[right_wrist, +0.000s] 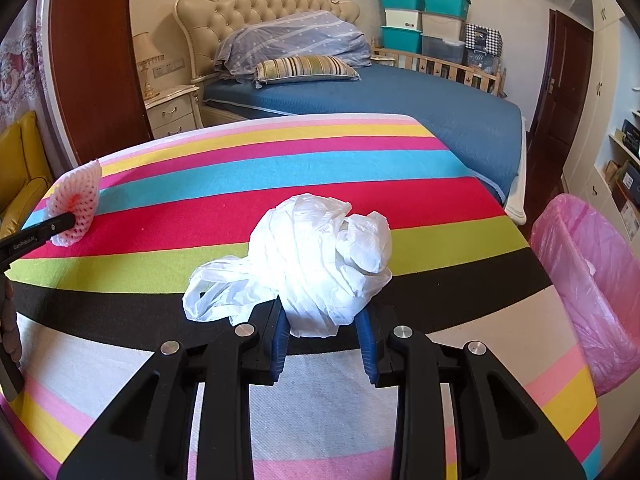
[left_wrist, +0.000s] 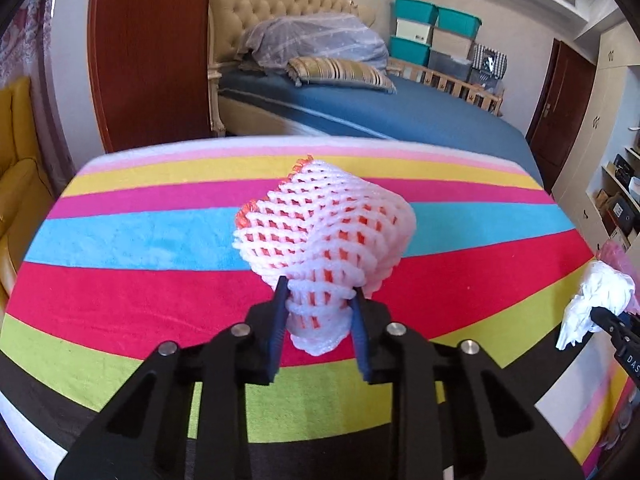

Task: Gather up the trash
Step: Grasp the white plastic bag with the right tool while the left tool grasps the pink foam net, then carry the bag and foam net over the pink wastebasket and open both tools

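One foam fruit net (left_wrist: 320, 236) clamped in left gripper (left_wrist: 320, 300); one crumpled white plastic bag (right_wrist: 308, 260) clamped in right gripper (right_wrist: 322, 312); one pink-lined bin (right_wrist: 592, 280) right of it.

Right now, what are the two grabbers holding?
Left gripper pinches the foam fruit net by its narrow bottom end. Right gripper pinches the white plastic bag at its lower edge.

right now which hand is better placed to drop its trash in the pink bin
Right. The right gripper holds the white plastic bag beside the pink-lined bin; the left gripper, clamping the foam fruit net, is farther away.
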Demonstrator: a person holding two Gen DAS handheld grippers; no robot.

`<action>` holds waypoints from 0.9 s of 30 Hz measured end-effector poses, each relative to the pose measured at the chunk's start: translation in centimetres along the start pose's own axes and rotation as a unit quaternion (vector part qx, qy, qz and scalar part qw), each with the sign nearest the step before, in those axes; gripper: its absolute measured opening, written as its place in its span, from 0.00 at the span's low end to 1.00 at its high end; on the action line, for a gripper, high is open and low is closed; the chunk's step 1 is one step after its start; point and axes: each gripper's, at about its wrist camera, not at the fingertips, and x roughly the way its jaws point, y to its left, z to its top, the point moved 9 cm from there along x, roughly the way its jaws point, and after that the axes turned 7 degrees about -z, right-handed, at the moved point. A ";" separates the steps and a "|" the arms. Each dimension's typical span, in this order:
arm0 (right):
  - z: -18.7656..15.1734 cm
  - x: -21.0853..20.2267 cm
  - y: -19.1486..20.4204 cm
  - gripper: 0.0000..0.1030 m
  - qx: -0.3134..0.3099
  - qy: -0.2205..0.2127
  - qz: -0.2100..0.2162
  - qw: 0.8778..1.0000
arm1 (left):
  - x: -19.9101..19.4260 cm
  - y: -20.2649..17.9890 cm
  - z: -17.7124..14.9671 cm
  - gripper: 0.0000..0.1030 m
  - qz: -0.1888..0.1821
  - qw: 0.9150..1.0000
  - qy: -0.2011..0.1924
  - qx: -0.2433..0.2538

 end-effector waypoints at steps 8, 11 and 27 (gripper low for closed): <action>0.1 -0.2 0.3 0.29 -0.002 -0.008 0.001 1.000 | -2.2 -1.7 -0.1 0.26 -0.005 0.999 -0.027 0.017; 0.2 -0.7 0.3 0.29 -0.004 -0.022 0.002 1.000 | -3.4 -3.1 0.0 0.26 -0.015 0.999 -0.037 0.024; 0.2 -5.4 0.6 0.29 -0.014 -0.081 0.027 0.996 | -7.9 -10.6 -0.5 0.26 -0.057 0.993 -0.081 0.068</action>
